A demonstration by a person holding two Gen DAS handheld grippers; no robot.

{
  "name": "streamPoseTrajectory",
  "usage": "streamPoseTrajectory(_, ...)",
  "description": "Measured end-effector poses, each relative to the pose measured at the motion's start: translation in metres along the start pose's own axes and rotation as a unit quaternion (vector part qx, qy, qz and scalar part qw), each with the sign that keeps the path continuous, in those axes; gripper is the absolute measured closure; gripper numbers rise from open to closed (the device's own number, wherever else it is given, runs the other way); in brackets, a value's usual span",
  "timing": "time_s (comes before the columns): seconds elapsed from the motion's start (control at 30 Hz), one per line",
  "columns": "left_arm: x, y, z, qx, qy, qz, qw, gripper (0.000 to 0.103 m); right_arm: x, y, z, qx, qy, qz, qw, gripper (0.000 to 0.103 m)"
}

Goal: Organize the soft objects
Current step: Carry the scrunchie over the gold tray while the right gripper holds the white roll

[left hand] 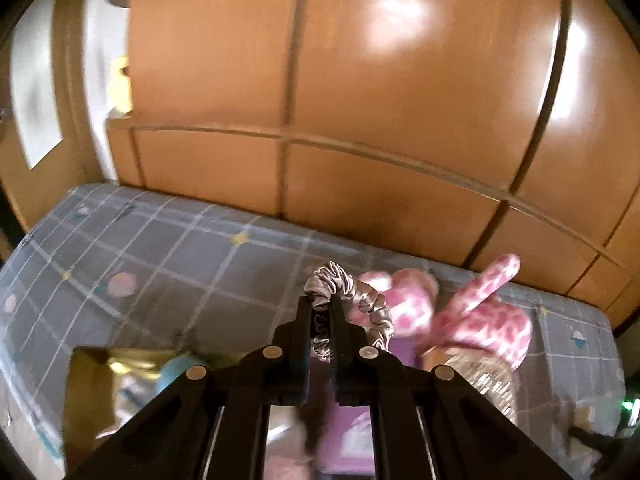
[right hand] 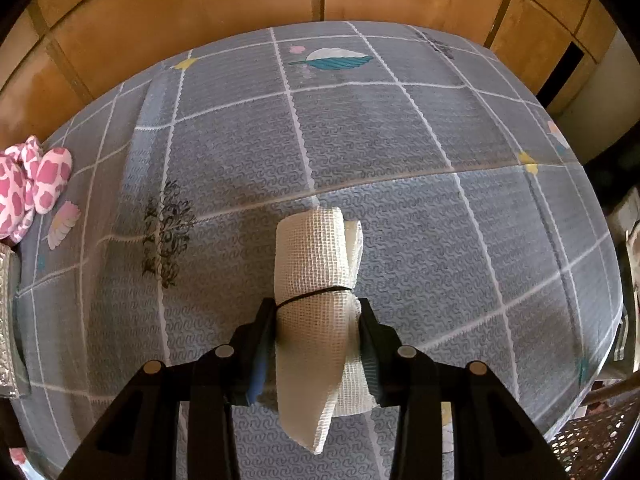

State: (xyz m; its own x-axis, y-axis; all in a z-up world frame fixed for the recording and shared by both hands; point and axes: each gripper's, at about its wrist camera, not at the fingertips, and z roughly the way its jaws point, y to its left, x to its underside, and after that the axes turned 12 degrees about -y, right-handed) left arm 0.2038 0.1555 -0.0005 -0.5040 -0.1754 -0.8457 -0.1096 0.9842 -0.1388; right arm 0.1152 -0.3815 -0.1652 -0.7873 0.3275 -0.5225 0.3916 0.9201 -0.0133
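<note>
My left gripper [left hand: 320,308] is shut on a silver-grey satin scrunchie [left hand: 347,294] and holds it above the grey checked bedspread [left hand: 160,248]. Beyond it lies a pink-and-white spotted plush toy [left hand: 476,312]; it also shows at the left edge of the right wrist view [right hand: 36,184]. My right gripper [right hand: 318,312] is shut on a rolled white mesh cloth [right hand: 316,280] tied with a thin black band, held just above the bedspread [right hand: 400,140].
A wooden wardrobe [left hand: 360,80] stands behind the bed. A cardboard box [left hand: 92,392] with a blue ball [left hand: 176,372] and a shiny sequined item [left hand: 480,376] lie below the left gripper. A perforated basket [right hand: 592,440] sits at the lower right.
</note>
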Motion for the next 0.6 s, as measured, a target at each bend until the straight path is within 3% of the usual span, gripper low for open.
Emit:
streamPoseTrajectory(0.33, 0.057, 0.096, -0.085, -0.044, -0.021, -0.049, 0.9976, 0.095, 0.002, 0.012, 0.000, 0.010, -0.005, -0.027, 1.000, 0.065)
streamPoseTrajectory(0.6, 0.114, 0.165, -0.150, -0.103, -0.017, -0.114, 0.9879, 0.095, 0.005, 0.019, 0.000, 0.017, -0.007, -0.040, 0.999, 0.065)
